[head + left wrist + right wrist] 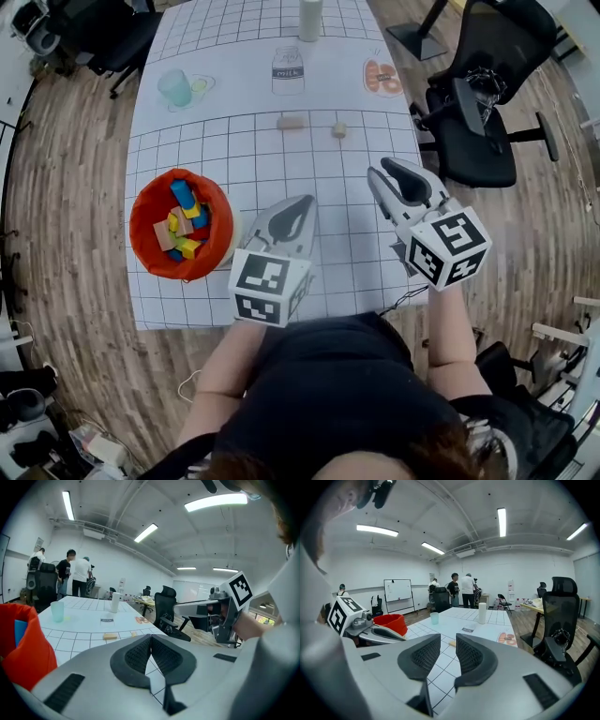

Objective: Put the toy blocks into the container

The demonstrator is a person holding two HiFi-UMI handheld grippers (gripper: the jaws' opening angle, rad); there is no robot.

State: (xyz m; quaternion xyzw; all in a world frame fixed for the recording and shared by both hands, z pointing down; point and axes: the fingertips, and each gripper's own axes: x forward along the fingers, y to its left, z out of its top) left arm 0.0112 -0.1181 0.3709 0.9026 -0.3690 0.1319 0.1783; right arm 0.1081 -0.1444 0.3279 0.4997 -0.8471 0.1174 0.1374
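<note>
An orange container (150,246) stands at the table's left with several coloured blocks (185,221) inside. Two wooden blocks lie farther back on the gridded mat: a long one (291,122) and a small one (338,130). My left gripper (302,202) hovers just right of the container, its pads pressed together with nothing between them. In the left gripper view (151,637) the container (23,653) fills the left edge. My right gripper (382,169) hangs over the table's right side. It is open and empty, with a clear gap showing in the right gripper view (448,639).
A pale green cup (174,88) and a white cylinder (310,19) stand at the back of the table (356,281). A black office chair (478,103) is close to the right edge. People stand far off across the room.
</note>
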